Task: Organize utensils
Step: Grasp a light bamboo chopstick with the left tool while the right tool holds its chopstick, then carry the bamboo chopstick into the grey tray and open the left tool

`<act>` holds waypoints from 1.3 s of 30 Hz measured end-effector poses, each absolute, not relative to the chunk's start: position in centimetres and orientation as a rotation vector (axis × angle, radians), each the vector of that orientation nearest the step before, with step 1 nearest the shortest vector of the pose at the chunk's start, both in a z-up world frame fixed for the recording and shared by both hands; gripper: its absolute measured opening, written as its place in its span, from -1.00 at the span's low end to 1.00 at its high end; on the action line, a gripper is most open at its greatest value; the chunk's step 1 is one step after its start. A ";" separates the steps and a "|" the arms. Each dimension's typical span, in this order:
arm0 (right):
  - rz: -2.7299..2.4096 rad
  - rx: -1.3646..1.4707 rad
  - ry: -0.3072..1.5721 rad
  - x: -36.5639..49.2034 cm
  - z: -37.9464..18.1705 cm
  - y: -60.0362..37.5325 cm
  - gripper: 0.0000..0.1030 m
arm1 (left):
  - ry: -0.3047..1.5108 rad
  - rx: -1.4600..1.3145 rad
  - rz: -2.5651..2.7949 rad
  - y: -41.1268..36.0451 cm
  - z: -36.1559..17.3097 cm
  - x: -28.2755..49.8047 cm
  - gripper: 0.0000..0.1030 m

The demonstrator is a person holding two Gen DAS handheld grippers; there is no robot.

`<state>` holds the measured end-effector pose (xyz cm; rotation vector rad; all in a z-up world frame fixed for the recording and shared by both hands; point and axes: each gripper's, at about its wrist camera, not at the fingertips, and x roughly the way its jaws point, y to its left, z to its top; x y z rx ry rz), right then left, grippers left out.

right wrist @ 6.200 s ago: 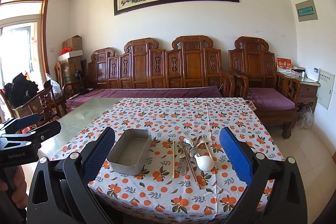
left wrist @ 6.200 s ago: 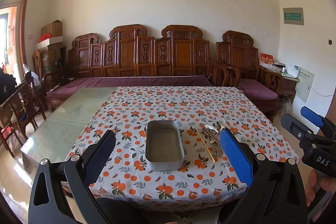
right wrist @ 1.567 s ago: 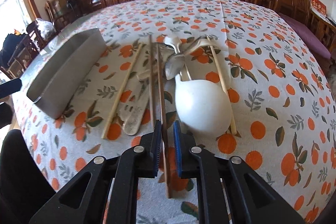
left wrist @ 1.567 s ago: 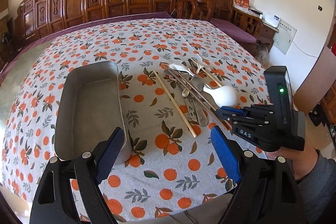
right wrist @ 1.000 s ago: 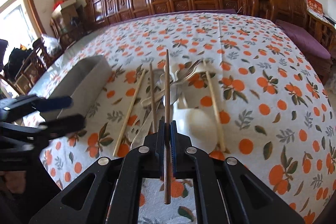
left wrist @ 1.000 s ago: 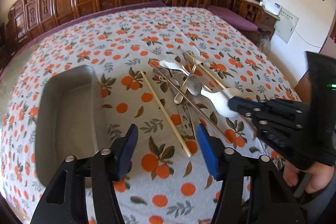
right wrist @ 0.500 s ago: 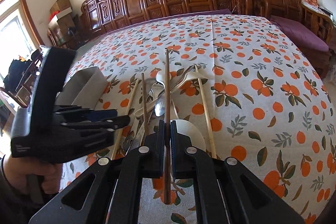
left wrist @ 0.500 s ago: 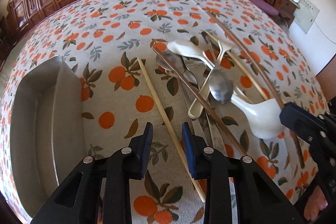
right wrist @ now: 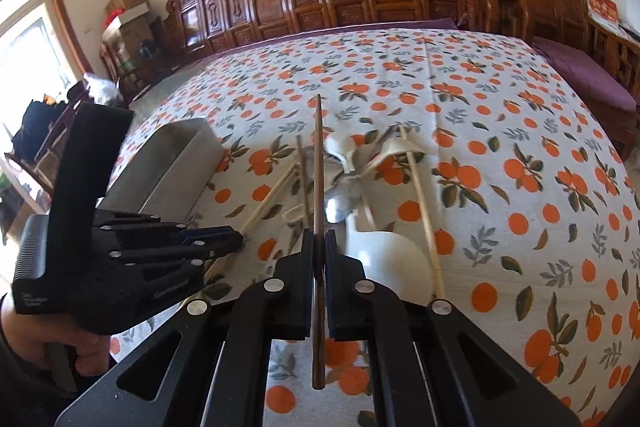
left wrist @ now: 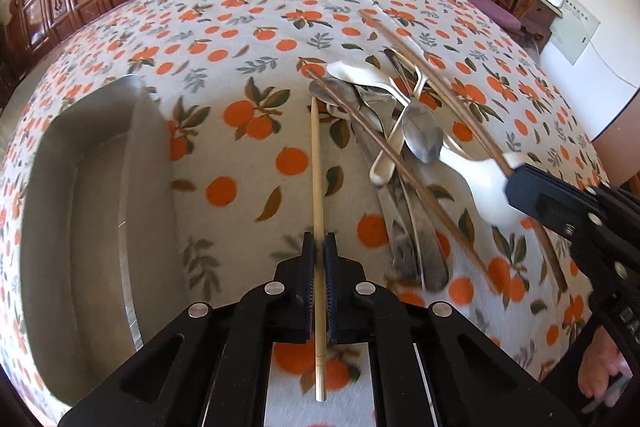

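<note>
A: What does the left gripper point(left wrist: 319, 247) hold?

B: Its jaws have just been closing and now pinch the pale bamboo chopstick point(left wrist: 317, 163), which runs toward 12 o'clock on the orange-print tablecloth point(left wrist: 248, 27).

A: And the right gripper point(right wrist: 319, 241)?

B: Its jaws are clamped on a dark wooden chopstick point(right wrist: 318, 163), raised above the spoon pile point(right wrist: 352, 163). The steel tray point(left wrist: 92, 195) sits at 9 o'clock of the left gripper.
</note>
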<state>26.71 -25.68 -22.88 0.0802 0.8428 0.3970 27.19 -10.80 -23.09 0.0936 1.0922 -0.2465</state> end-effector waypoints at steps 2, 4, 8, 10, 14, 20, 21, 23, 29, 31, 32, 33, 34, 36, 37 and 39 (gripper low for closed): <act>0.405 0.069 0.838 26.6 -22.7 -25.1 -0.87 | 1.076 0.083 -0.251 -10.1 -22.4 26.6 -0.92; 0.409 0.066 0.839 26.4 -22.6 -24.7 -0.87 | 1.058 0.066 -0.257 -9.3 -21.5 25.9 -0.92; 0.415 0.071 0.834 26.4 -22.4 -23.9 -0.87 | 1.026 0.042 -0.262 -7.7 -19.7 24.8 -0.92; 0.420 0.068 0.829 26.5 -22.3 -23.4 -0.87 | 1.004 0.032 -0.266 -6.7 -18.5 24.4 -0.92; 0.426 0.060 0.836 26.7 -22.5 -22.8 -0.88 | 0.961 0.012 -0.270 -4.6 -16.4 23.9 -0.92; 0.422 0.040 0.859 26.9 -23.3 -22.2 -0.88 | 0.928 -0.029 -0.243 -1.1 -15.7 24.8 -0.92; 0.421 0.038 0.862 26.9 -23.4 -22.2 -0.88 | 0.931 -0.037 -0.239 -0.7 -15.8 25.1 -0.92; 0.416 0.035 0.866 26.9 -23.6 -22.2 -0.88 | 0.933 -0.054 -0.227 0.5 -16.1 25.5 -0.92; 0.413 0.033 0.876 27.1 -24.1 -22.2 -0.88 | 0.942 -0.054 -0.180 2.6 -17.4 26.3 -0.92; 0.418 0.032 0.876 27.1 -24.2 -22.0 -0.88 | 0.959 -0.048 -0.165 3.1 -18.1 26.5 -0.92; 0.420 0.031 0.876 27.1 -24.1 -22.0 -0.88 | 0.969 -0.047 -0.161 3.3 -18.5 26.6 -0.92; 0.424 0.032 0.876 27.1 -24.1 -21.9 -0.88 | 0.977 -0.046 -0.159 3.4 -18.8 26.7 -0.92; 0.429 0.033 0.873 27.1 -24.0 -21.8 -0.88 | 0.991 -0.039 -0.153 3.5 -19.3 26.8 -0.92; 0.430 0.028 0.869 27.1 -23.8 -21.6 -0.88 | 1.007 -0.044 -0.145 3.8 -19.9 26.9 -0.92; 0.429 0.026 0.867 27.1 -23.7 -21.5 -0.88 | 1.013 -0.047 -0.143 4.0 -20.0 26.9 -0.92; 0.426 0.022 0.866 27.0 -23.4 -21.2 -0.88 | 1.025 -0.053 -0.135 4.2 -20.3 27.0 -0.92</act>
